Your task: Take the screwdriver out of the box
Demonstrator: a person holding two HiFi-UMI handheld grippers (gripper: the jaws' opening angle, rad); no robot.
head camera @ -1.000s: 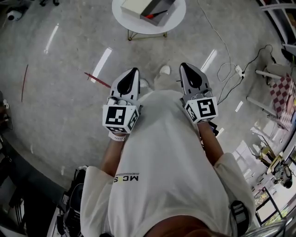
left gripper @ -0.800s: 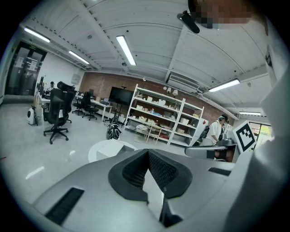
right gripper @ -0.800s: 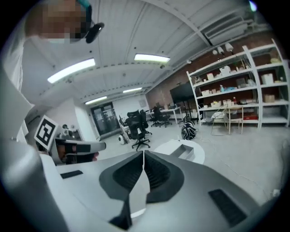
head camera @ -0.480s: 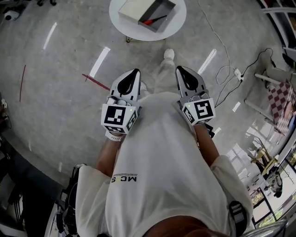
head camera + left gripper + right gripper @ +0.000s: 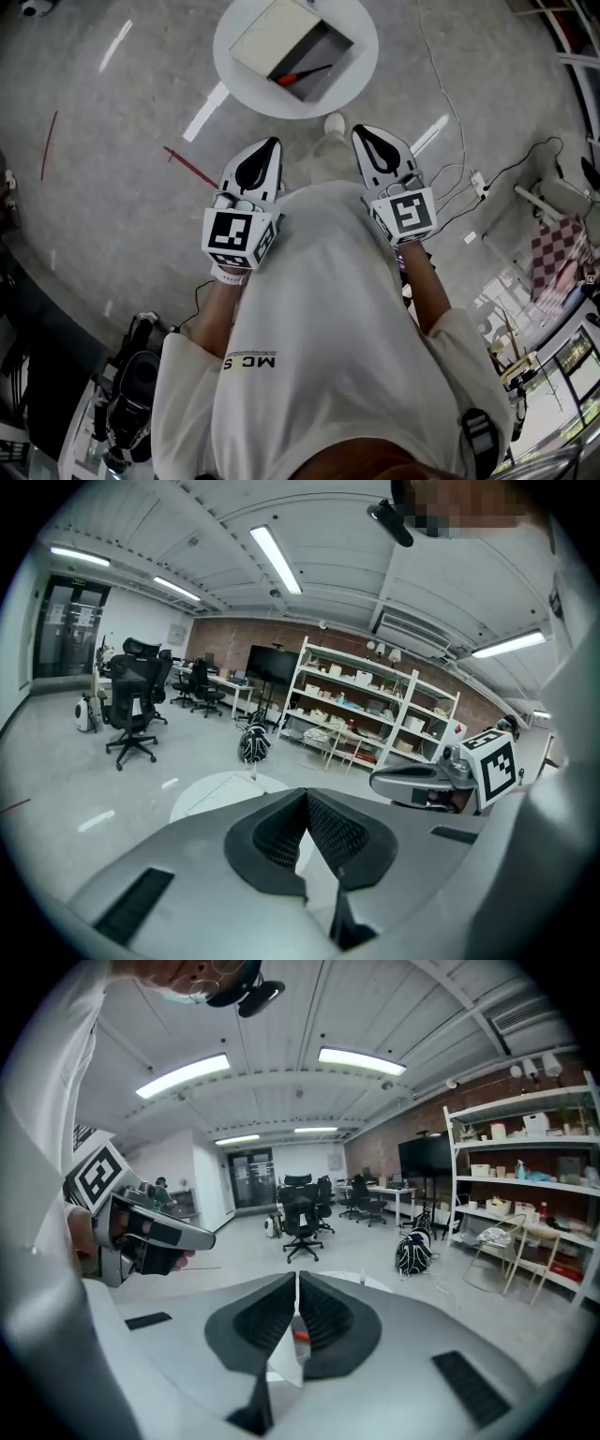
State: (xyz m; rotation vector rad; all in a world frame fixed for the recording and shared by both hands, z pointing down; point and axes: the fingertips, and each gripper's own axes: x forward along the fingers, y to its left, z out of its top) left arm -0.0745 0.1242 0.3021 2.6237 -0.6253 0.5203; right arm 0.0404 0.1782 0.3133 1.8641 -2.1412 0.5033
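Note:
A round white table (image 5: pixel 361 42) stands ahead of me on the floor. On it an open grey box (image 5: pixel 323 47) holds a screwdriver (image 5: pixel 298 75) with a red handle; the pale lid (image 5: pixel 267 42) lies beside it. My left gripper (image 5: pixel 274 143) and right gripper (image 5: pixel 360 132) are held side by side at chest height, short of the table, both shut and empty. In the left gripper view the jaws (image 5: pixel 307 797) meet, with the table (image 5: pixel 211 791) beyond. In the right gripper view the closed jaws (image 5: pixel 296 1281) frame a bit of the red handle (image 5: pixel 300 1335).
White cables (image 5: pixel 450 141) and a power strip (image 5: pixel 478 178) lie on the floor to the right. A red stick (image 5: pixel 192 167) lies on the left. Office chairs (image 5: pixel 131 705), shelves (image 5: pixel 375 714) and a backpack (image 5: pixel 412 1252) stand farther off.
The table and box have come closer and lower in the head view as the person walks towards them. Both grippers stay shut in front of the chest.

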